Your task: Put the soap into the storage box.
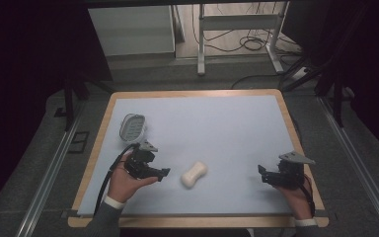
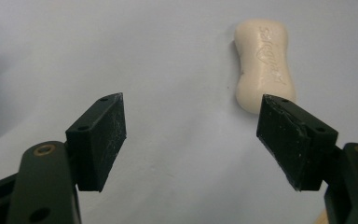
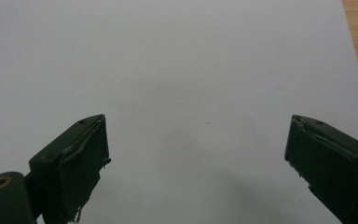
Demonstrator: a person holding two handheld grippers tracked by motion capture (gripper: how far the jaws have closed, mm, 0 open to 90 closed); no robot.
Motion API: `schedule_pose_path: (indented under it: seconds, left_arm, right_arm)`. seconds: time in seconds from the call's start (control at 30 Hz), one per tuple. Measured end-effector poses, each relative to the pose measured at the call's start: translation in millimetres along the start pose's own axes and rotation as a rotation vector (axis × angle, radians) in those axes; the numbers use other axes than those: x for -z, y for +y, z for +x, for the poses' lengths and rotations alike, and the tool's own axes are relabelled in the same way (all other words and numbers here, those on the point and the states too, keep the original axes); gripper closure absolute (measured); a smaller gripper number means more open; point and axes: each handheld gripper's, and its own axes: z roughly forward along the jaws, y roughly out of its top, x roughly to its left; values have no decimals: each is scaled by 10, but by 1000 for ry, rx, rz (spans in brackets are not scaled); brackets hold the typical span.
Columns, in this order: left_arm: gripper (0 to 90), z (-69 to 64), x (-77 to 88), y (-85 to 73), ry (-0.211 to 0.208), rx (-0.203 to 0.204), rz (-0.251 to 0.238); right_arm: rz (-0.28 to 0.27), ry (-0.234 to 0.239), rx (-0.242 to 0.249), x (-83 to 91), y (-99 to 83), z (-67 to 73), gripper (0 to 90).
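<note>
Two grippers, both spread wide, empty. Soap bar [image 1: 194, 174] on mat centre-front, just right of left gripper [image 1: 162, 173], long axis slanting away; right gripper [image 1: 261, 174] well apart. Left nearer for grab.

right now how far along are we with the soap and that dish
Nothing looks done yet: the soap bar lies on the mat, apart from the soap dish at the far left. In hand: the left claw is open beside the soap, the bar just past one jaw in its own view. The right claw is open, holding nothing. Left, presumably: grasp the soap and move it to the dish.
</note>
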Motion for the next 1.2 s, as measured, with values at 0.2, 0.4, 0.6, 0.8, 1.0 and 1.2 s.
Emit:
schedule_pose_path:
  seconds: [0.2, 0.4, 0.6, 0.8, 1.0, 1.2]
  left_arm:
    - [243, -83, -65, 49, -11, -35, 9]
    - [243, -141, -117, 100, -20, -35, 17]
    - [242, -192, -195, 153, -34, -40, 23]
    - [239, -267, -253, 170, -43, -53, 29]
    - [243, -304, -308, 191, -49, -62, 38]
    - [240, -338, -388, 216, -66, -62, 46]
  right_arm:
    - [5, 2, 2, -4, 0, 4, 62]
    - [10, 1, 6, -10, -3, 10, 62]
    - [9, 4, 2, -13, -5, 7, 62]
    - [12, 1, 2, -20, -10, 14, 62]
    - [15, 0, 4, -27, -13, 14, 62]
    - [19, 1, 7, -35, -19, 15, 62]
